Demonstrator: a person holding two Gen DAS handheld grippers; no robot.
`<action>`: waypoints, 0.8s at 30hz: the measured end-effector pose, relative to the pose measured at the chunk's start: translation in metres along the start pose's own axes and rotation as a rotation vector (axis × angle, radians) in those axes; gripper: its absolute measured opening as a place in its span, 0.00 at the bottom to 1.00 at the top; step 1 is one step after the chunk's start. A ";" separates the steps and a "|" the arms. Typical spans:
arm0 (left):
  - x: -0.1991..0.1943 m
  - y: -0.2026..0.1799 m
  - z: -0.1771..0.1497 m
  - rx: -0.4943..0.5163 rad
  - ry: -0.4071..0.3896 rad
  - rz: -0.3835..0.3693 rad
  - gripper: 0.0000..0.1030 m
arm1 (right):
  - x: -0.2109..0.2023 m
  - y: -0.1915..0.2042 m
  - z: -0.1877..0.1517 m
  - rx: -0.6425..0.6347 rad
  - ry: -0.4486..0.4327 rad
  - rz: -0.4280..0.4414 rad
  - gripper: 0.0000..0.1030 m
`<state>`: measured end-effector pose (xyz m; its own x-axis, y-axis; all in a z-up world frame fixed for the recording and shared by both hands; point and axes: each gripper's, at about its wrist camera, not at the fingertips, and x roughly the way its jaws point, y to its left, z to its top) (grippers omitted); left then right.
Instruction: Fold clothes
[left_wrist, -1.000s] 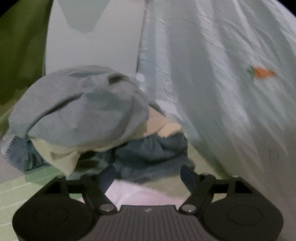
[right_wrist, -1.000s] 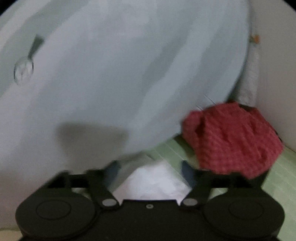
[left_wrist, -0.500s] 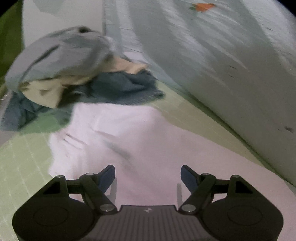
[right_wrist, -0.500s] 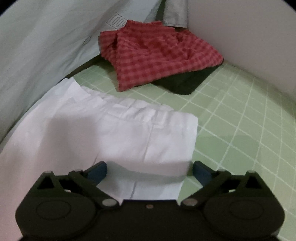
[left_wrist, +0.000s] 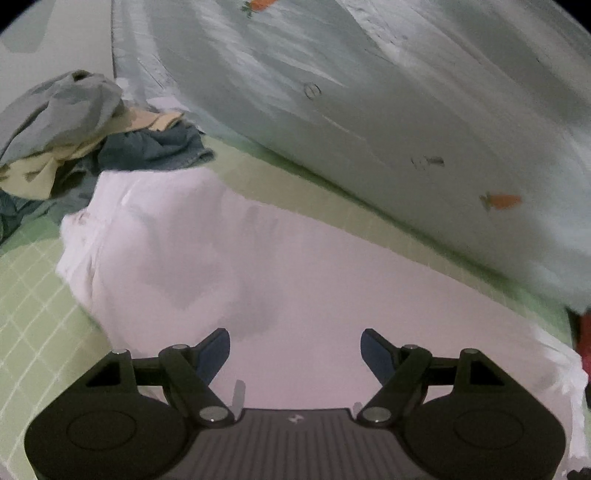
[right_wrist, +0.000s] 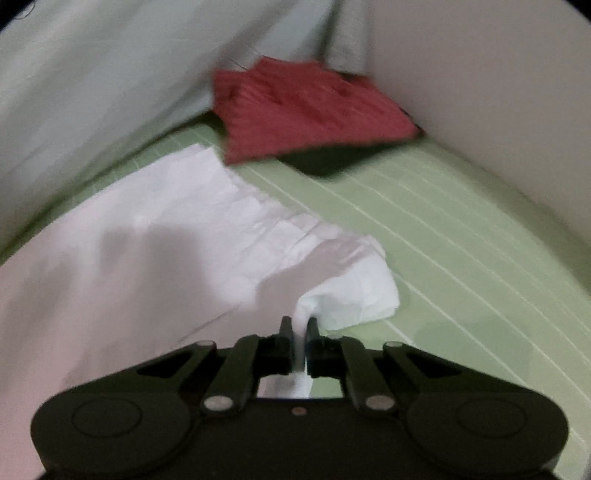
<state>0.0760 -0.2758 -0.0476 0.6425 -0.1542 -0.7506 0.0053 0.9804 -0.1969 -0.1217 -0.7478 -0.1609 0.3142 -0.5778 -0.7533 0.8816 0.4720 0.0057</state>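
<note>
The white garment (right_wrist: 155, 236) lies spread on the green checked mat (right_wrist: 461, 258). The right gripper (right_wrist: 299, 328) has its jaws clenched on a corner; the left gripper (left_wrist: 295, 347) hangs over the cloth, jaws released.

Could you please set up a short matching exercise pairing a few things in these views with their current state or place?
1. left gripper
2. right gripper
3. red shirt
4. grey garment

a. folded, by the wall
b. shut on the white cloth
c. open above the cloth
d. on top of the pile

Pairs: 1-c, 2-b, 3-a, 4-d
</note>
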 end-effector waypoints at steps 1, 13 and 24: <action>-0.003 -0.001 -0.006 0.006 0.006 0.003 0.76 | -0.008 -0.010 -0.011 -0.011 0.004 0.002 0.06; -0.028 -0.052 -0.072 0.007 0.035 0.026 0.81 | -0.052 -0.082 -0.016 -0.092 -0.077 0.072 0.58; -0.038 -0.089 -0.094 -0.015 0.028 0.084 0.84 | -0.007 -0.073 0.058 -0.263 -0.219 0.276 0.82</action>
<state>-0.0208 -0.3690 -0.0612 0.6185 -0.0752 -0.7822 -0.0595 0.9881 -0.1421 -0.1681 -0.8168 -0.1184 0.6174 -0.5207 -0.5897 0.6437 0.7653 -0.0018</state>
